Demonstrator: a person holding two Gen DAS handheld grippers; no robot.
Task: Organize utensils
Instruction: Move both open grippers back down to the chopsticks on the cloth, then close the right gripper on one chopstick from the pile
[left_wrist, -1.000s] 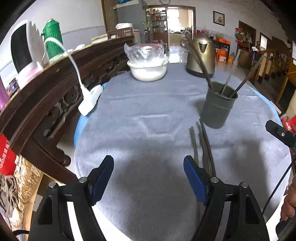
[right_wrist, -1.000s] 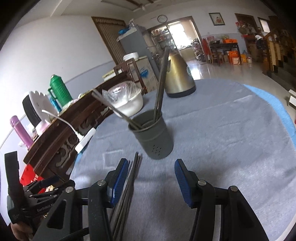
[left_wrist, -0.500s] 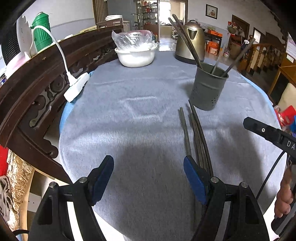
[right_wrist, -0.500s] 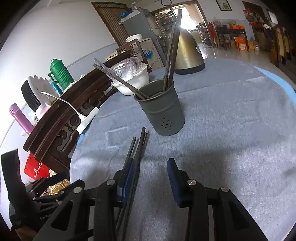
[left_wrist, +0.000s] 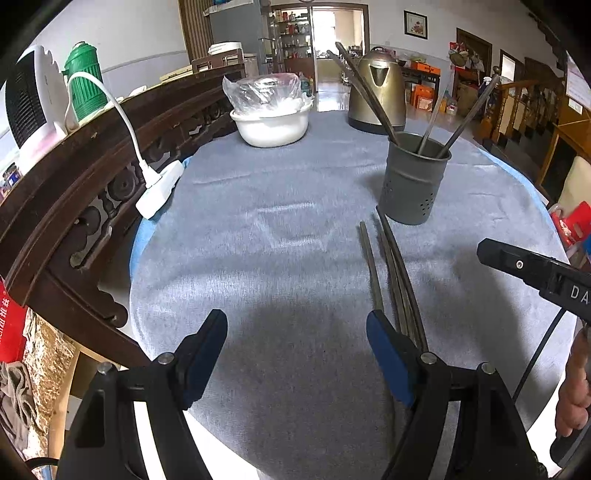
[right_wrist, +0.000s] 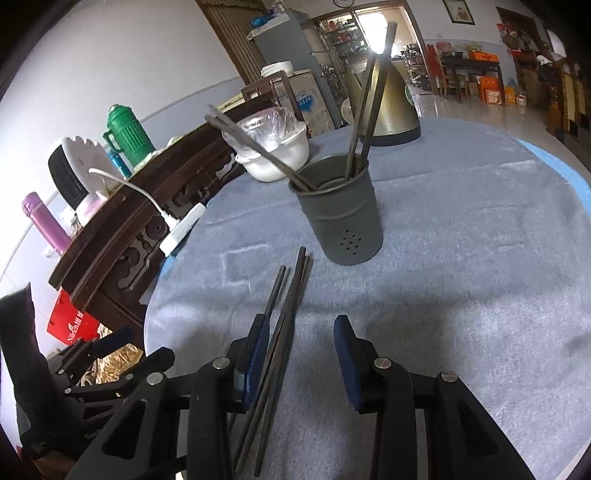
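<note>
Holding 4 chopsticks: grey cup (right_wrist: 341, 218) | bagged white bowl (left_wrist: 272, 125) | left tool (left_wrist: 297, 356) spread | right tool (right_wrist: 301, 354) spread over loose chopsticks (right_wrist: 286, 314)

A white bowl (left_wrist: 272, 125) covered in plastic sits left of a brass-coloured kettle (left_wrist: 376, 96). A green flask (left_wrist: 85, 85) stands further left.

bright daylight floods in from the far doorway (left_wrist: 338, 35), blown out white in the right wrist view. soft dark shadows fall on the grey desk (left_wrist: 295, 258) just ahead of both cameras. fisheye bending curves the edges, with black corners. both views are mostly sharp, slightly soft toward the rim.
</note>
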